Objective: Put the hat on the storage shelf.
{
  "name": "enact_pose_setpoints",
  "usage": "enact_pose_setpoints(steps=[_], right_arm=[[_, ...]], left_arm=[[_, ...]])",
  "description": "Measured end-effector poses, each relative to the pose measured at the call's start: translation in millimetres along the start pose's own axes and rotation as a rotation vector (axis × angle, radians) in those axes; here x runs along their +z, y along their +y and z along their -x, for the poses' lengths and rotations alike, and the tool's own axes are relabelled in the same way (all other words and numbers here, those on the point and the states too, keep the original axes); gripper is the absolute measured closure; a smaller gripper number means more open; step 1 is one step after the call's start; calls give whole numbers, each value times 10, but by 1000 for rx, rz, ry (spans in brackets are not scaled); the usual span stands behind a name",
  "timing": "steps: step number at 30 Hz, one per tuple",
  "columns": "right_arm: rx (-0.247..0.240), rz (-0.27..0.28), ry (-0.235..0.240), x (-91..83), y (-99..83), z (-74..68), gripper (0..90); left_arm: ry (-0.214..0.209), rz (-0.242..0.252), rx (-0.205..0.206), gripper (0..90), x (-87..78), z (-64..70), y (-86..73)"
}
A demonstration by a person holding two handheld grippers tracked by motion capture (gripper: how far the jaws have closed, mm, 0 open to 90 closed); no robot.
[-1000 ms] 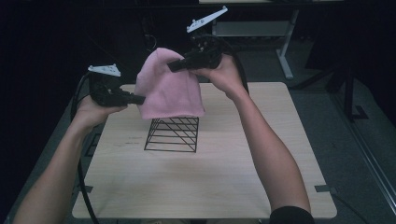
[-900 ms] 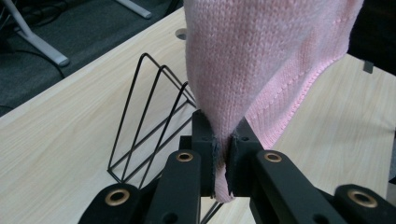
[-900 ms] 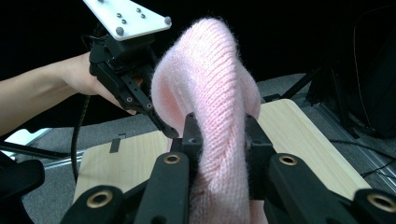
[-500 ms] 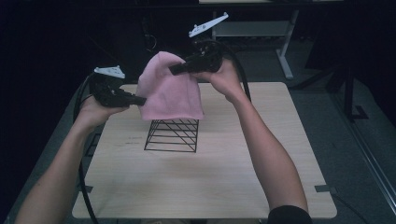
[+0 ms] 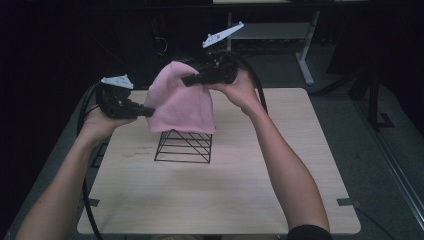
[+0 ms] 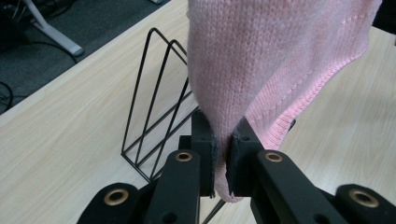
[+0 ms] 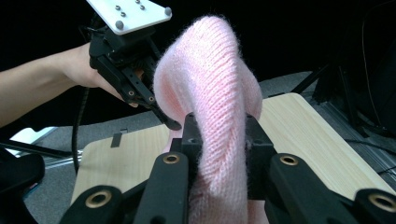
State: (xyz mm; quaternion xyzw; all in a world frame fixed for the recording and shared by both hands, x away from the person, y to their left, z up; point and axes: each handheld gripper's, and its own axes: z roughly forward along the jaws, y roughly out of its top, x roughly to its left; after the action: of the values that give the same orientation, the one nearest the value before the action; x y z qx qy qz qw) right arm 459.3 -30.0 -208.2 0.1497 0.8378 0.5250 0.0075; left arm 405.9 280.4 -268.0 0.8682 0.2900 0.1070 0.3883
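Observation:
A pink knitted cloth [image 5: 181, 100] hangs in the air over a black wire rack [image 5: 184, 146] that stands on the wooden table [image 5: 240, 190]. My left gripper [image 5: 149, 112] is shut on the cloth's left edge; in the left gripper view the jaws pinch a fold of the pink cloth [image 6: 261, 70] just above the wire rack [image 6: 159, 98]. My right gripper [image 5: 186, 80] is shut on the cloth's top; in the right gripper view a thick roll of the pink cloth [image 7: 210, 93] sits between its jaws. The cloth's lower hem drapes over the rack's top.
A pale wooden table edge lies at the front and sides, with dark floor around it. A white-legged stand [image 5: 300, 45] is behind the table at the back right. Black cables trail from both grippers.
Both grippers and the cloth have stayed almost in place; the cloth hangs slightly lower over the rack.

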Motion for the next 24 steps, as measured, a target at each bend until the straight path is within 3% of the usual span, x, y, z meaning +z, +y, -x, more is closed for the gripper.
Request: enact_pose_setpoints(steps=[15,24], right_arm=[[24,-23,32,104,-122,53,746],[24,-40,53,154,-170,-10,740]], left_arm=[[-14,-32,-10,835,95,-26,-112],[-11,-34,-6,835,83,6,-204]])
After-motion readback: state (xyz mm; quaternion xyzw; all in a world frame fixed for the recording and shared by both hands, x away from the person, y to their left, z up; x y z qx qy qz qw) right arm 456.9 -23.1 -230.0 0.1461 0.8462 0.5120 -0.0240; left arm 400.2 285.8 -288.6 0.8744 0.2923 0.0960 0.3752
